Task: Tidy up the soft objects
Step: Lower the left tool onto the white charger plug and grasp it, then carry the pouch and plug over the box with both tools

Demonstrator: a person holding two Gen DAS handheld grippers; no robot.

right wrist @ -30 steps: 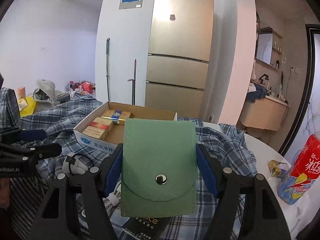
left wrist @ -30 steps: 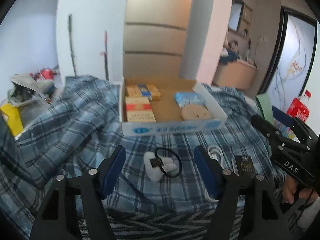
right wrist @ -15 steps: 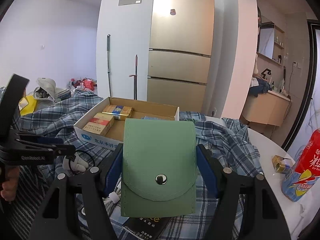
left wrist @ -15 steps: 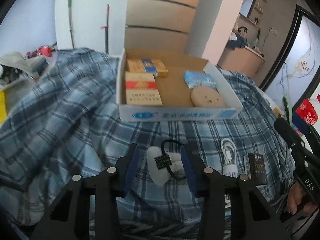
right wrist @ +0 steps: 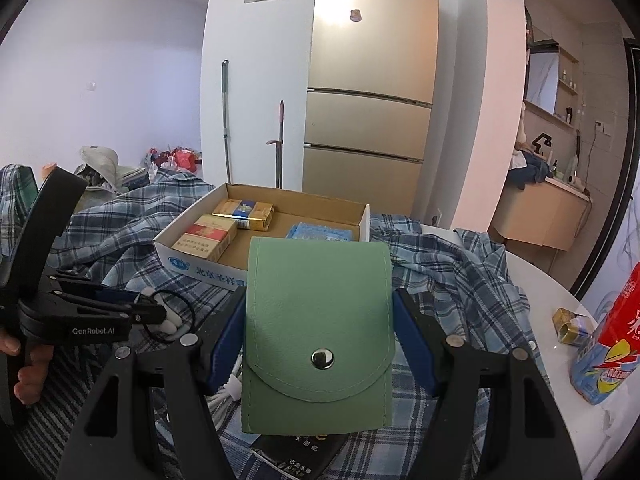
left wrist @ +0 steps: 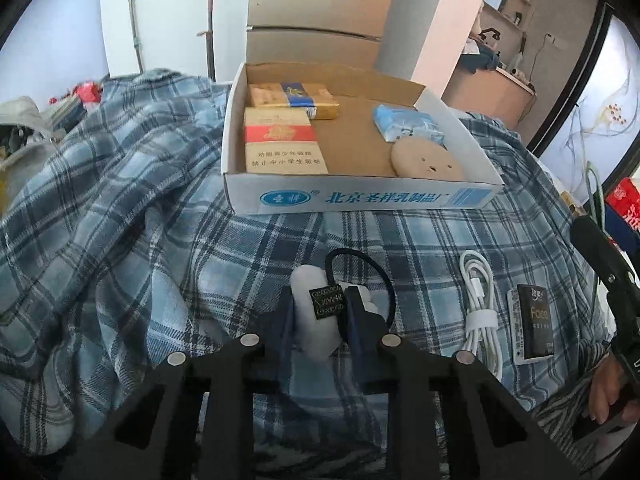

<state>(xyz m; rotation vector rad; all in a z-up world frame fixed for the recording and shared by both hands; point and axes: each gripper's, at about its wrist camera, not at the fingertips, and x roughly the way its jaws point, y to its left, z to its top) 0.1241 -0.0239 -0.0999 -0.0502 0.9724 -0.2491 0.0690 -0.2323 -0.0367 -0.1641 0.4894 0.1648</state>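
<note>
Plaid cloth (left wrist: 120, 208) covers the desk, and we work over its near edge with a fridge (right wrist: 368, 92) well behind.

Nearest us, our left gripper (left wrist: 320, 312) has narrowed onto the white plush (left wrist: 316, 320), its pads pressing both sides of the soft body, the black loop (left wrist: 368, 276) trailing off to the right. The plush seems to rest on the cloth, not yet lifted. Just right of it on the cloth lie a white cable (left wrist: 478, 308) and a dark packet (left wrist: 532, 324). Our right gripper (right wrist: 318, 336) holds the green pouch (right wrist: 318, 336) upright above the near edge, clamped by its sides, snap facing us.

Farther back, the box (left wrist: 360, 196) sits mid-desk. Inside we see two cigarette packs (left wrist: 280, 144) at its left, and a blue tissue pack (left wrist: 404, 124) and a round tan cushion (left wrist: 424, 158) at its right. We judge the task partly done: some soft things are boxed, while the plush and pouch are gripped but not yet placed, and the floor between the packs and the cushion looks free for them.

Against a second ago, the left gripper was wide and hanging short of the plush; it has since moved in, dropped lower and closed on it. The right gripper and pouch have hardly shifted.
</note>
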